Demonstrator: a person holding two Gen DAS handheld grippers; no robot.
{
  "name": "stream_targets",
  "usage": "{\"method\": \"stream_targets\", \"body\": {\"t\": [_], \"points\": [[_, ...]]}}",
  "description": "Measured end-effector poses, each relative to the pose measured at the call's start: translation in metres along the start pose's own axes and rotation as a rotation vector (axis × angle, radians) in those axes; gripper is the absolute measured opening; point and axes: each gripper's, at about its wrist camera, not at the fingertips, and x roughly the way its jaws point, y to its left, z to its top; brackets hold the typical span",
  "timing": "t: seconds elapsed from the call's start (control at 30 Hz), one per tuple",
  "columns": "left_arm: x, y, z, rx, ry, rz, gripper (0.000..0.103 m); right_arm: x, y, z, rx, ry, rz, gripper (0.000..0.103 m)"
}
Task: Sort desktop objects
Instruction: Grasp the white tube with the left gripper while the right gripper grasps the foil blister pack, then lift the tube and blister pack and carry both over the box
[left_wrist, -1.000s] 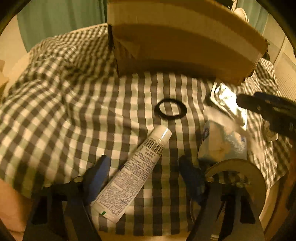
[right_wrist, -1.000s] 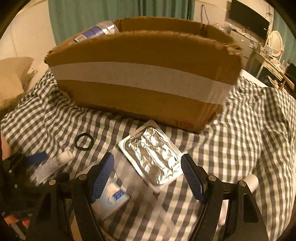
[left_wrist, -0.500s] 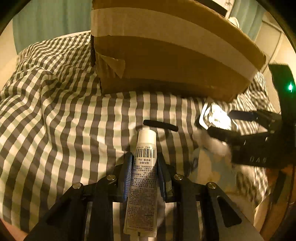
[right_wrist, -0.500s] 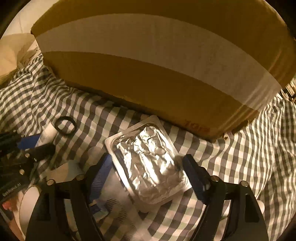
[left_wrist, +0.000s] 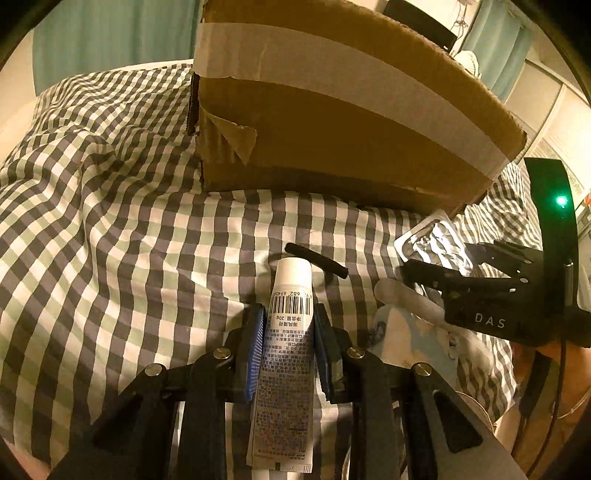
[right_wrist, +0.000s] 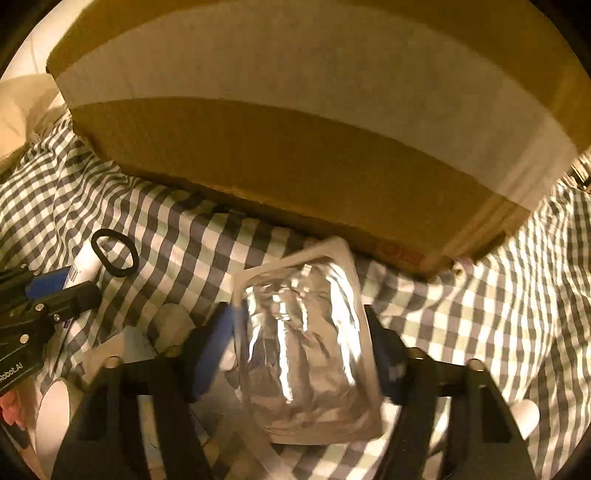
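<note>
A white tube (left_wrist: 291, 288) with a barcode lies lengthwise between the blue pads of my left gripper (left_wrist: 288, 317), which is shut on it above the checked cloth (left_wrist: 110, 221). A silver foil blister pack (right_wrist: 306, 332) sits between the fingers of my right gripper (right_wrist: 299, 325). Its jaws are closing, and both pads meet the pack's long edges. From the left wrist view the right gripper (left_wrist: 436, 258) shows at the right with the foil pack (left_wrist: 439, 240) in it. A black elastic ring (right_wrist: 114, 253) lies by the tube's cap.
A large taped cardboard box (left_wrist: 332, 122) stands just behind both grippers and fills the top of the right wrist view (right_wrist: 295, 147). A pale blue packet (left_wrist: 417, 343) lies between the grippers. The left gripper (right_wrist: 44, 291) shows at that view's left edge.
My left gripper closed on the white tube, which now lies in line with the fingers. My right gripper sank around the foil pack, its jaws narrowed, and the pack turned in line with them.
</note>
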Motion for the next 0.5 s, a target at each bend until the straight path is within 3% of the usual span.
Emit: {"method": "stream_targets", "body": {"t": [0.23, 0.5], "points": [[-0.021, 0.0, -0.008, 0.013, -0.035, -0.011, 0.026, -0.035, 0.006, -0.016, -0.003, -0.04, -0.07, 0.062], [-0.051, -0.002, -0.01, 0.038, -0.094, -0.034, 0.026, -0.099, 0.001, -0.025, 0.079, -0.152, -0.031, 0.062]]}}
